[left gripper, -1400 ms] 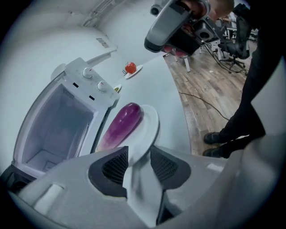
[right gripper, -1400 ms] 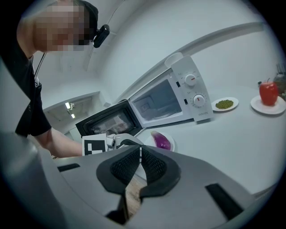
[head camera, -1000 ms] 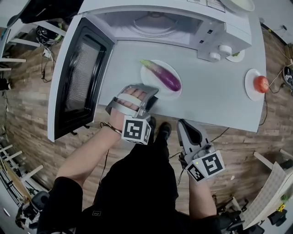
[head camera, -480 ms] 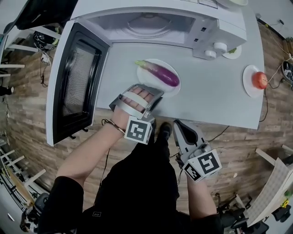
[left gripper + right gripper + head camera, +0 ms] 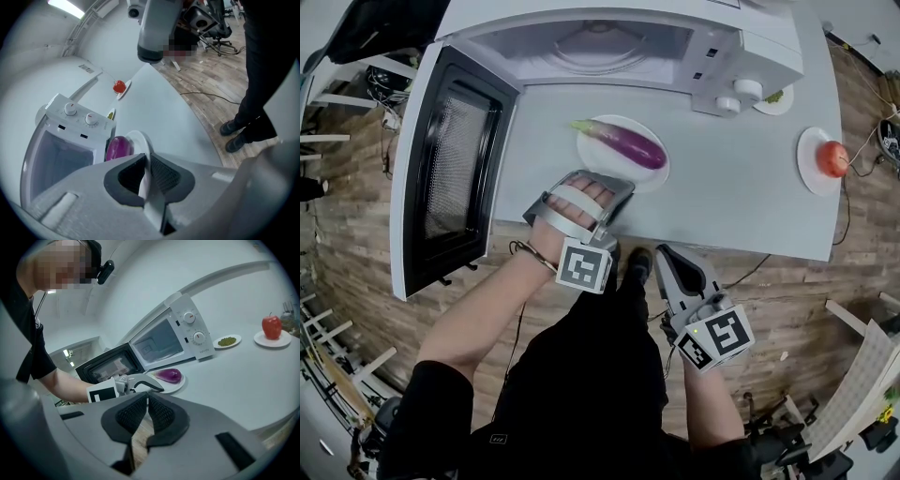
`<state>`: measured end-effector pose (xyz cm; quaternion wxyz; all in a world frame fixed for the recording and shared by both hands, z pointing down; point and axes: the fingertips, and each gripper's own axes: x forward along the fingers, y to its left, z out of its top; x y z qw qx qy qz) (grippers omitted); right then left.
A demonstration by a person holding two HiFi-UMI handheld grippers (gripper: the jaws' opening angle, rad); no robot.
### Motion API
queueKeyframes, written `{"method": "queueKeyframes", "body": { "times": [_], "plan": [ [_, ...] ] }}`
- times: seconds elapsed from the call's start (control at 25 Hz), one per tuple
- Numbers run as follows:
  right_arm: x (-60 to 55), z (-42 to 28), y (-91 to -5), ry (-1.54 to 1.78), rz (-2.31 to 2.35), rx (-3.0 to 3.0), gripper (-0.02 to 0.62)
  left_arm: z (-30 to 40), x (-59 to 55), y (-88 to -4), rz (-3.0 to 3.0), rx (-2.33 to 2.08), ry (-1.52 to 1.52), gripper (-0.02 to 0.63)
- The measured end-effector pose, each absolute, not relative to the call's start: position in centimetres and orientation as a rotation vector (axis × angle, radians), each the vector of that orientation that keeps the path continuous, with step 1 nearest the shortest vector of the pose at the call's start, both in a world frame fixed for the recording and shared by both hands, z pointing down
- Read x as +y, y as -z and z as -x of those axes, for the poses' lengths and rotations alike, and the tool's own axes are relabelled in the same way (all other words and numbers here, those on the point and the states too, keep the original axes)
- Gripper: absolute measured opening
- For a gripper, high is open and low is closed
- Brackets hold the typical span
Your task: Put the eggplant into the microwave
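A purple eggplant with a green stem lies on a white plate on the grey table, in front of the open microwave. My left gripper is at the plate's near rim, its jaws closing with the rim between the pads. In the left gripper view the eggplant shows just beyond them. My right gripper hangs off the table's front edge over the floor, shut and empty. It looks toward the eggplant and the left gripper.
The microwave door stands swung wide at the left, past the table edge. A red fruit sits on a small plate at the right. Another small plate with something green is beside the microwave's knobs. The person's legs stand against the table front.
The left gripper stayed at the plate's near rim and rolled slightly. The right gripper kept still. The eggplant and plate have not moved on the table.
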<state>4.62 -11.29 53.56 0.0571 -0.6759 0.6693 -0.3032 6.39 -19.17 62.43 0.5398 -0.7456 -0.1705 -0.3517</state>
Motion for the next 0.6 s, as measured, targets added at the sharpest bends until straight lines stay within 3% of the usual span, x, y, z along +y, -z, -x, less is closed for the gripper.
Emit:
{"method": "queueKeyframes", "body": {
  "times": [0.6],
  "plan": [
    [-10.9,-4.4,-53.2,0.918,2.052,2.028,0.02,-6.5,-19.4,-59.8,1.799,-0.312,0.734,0.022]
  ]
}}
